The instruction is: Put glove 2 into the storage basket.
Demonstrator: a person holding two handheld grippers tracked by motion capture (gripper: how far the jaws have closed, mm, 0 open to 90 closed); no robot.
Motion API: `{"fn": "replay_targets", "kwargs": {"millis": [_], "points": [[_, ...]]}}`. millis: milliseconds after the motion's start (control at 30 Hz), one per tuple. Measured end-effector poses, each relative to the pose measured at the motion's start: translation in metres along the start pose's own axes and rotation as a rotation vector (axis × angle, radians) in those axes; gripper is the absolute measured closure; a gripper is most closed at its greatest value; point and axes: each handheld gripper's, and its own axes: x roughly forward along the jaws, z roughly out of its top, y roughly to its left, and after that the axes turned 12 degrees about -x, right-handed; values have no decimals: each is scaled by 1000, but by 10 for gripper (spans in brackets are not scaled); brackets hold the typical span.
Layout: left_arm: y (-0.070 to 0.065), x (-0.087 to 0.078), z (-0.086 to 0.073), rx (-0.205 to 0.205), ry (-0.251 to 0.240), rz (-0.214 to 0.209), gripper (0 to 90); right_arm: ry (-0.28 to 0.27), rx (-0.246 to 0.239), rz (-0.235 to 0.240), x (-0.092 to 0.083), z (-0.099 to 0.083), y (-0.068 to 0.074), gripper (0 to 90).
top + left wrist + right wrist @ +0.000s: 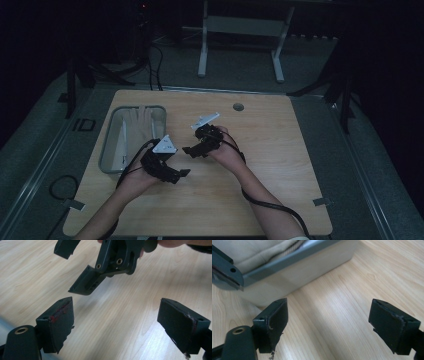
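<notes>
The left gripper (184, 173) and right gripper (187, 150) hover wide open and empty, tips close together, over the pale wooden worktop (280, 165). Just to their left sits a grey rectangular metal tray (106, 152) holding a folded beige zipped cloth (139, 122). Approach over the tray's near rim, pinching fabric, not zipper. No readable writing.

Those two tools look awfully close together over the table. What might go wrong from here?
1. The left tool and right tool point at each other with open jaws, so they might collide.
2. The cloth lies deep in the bin; a jaw reaching in may catch the rim.
3. The cable trails across the table and could snag.
</notes>
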Motion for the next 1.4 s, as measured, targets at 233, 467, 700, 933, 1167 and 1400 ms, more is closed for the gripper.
{"fn": "replay_targets", "kwargs": {"millis": [233, 467, 700, 933, 1167, 1400], "points": [[-8, 13, -5, 13, -4, -26, 141, -18, 19, -11, -5, -19, -1, 157], [-15, 27, -10, 18, 4, -64, 141, -23, 45, -12, -10, -35, -2, 156], [-26, 52, -18, 23, 29, -118, 141, -21, 40, -1, -14, -57, 0, 153], [-32, 67, -21, 14, 39, -152, 141, -38, 44, 28, -19, -79, 0, 154], [-36, 80, -26, 18, 45, -168, 141, -36, 42, 10, -22, -98, 2, 142], [-38, 89, -28, 36, 57, -201, 141, -50, 21, -13, -29, -111, 2, 135]]}}
